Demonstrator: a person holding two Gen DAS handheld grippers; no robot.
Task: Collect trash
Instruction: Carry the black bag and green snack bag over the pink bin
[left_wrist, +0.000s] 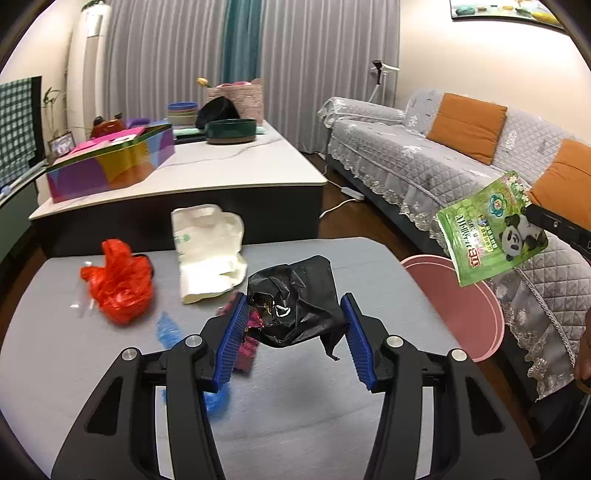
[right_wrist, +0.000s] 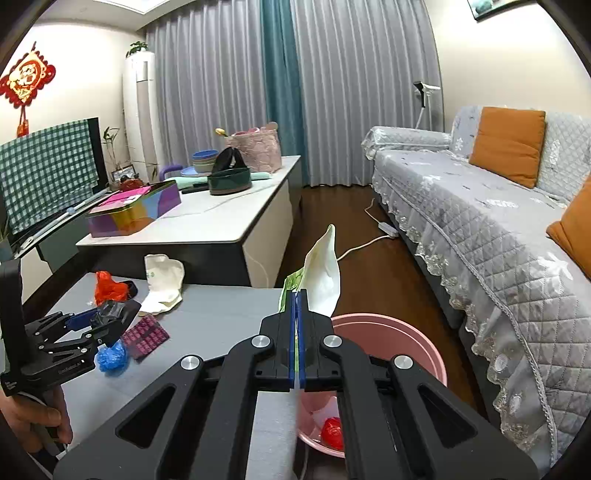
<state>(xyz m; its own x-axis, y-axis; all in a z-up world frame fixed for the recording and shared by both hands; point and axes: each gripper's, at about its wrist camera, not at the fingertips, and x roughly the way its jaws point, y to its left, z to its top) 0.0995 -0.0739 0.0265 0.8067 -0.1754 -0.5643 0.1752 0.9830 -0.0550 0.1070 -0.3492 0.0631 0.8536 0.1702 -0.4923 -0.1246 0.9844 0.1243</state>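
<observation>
My left gripper is shut on a crumpled black plastic bag and holds it just above the grey table; in the right wrist view that same gripper and black bag are at the left. The right gripper is shut on a green panda packet, seen edge-on here. In the left wrist view the packet hangs above the pink bin. The bin stands beside the table and has a red wad in it.
On the table lie a red plastic bag, a white bag, a blue wad and a magenta blister pack. A white coffee table with a colourful box stands behind. A grey sofa runs along the right.
</observation>
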